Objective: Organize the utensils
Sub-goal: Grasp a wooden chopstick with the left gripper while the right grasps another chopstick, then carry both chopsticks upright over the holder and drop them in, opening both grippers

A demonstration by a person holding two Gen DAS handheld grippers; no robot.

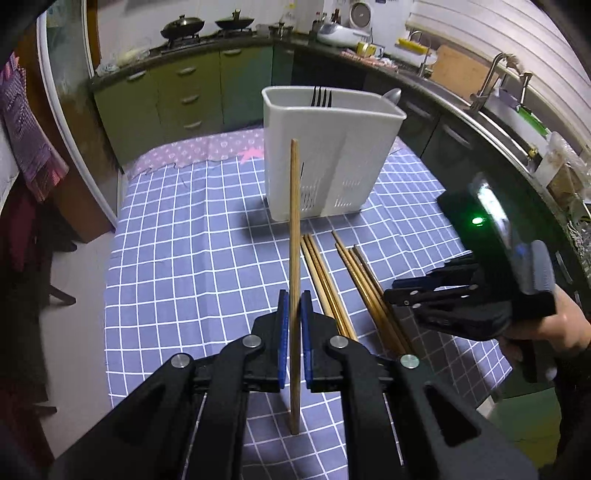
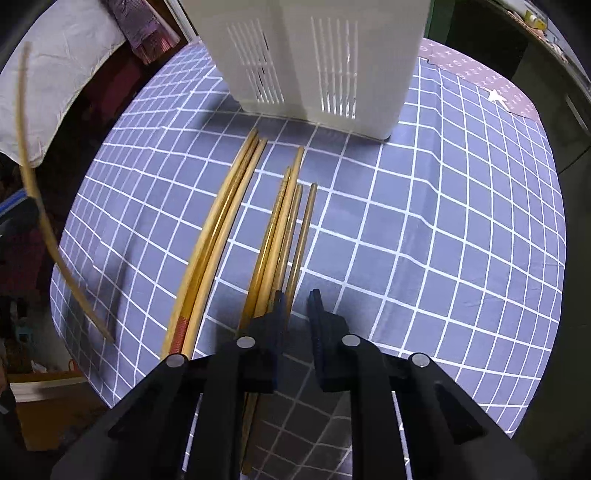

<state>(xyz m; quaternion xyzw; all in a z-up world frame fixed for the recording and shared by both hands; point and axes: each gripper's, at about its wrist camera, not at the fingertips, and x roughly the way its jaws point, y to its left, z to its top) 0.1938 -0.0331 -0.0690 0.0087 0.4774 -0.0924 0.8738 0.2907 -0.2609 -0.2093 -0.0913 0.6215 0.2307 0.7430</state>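
Note:
My left gripper (image 1: 294,314) is shut on a single wooden chopstick (image 1: 294,221), held upright above the table; the same chopstick shows at the far left of the right wrist view (image 2: 40,218). A white utensil holder (image 1: 328,155) stands ahead with a black fork (image 1: 320,96) and a spoon (image 1: 392,95) in it; it also shows in the right wrist view (image 2: 317,55). Several chopsticks (image 2: 273,236) lie on the checked cloth in two bundles. My right gripper (image 2: 298,299) is open, low over the right bundle, its left finger on the chopsticks.
The table has a blue checked cloth (image 1: 184,258) and a purple cloth (image 1: 192,147) at its far end. Green cabinets (image 1: 184,85), a stove with woks (image 1: 183,26) and a sink (image 1: 495,88) surround it. The right gripper's body (image 1: 480,295) is at the right.

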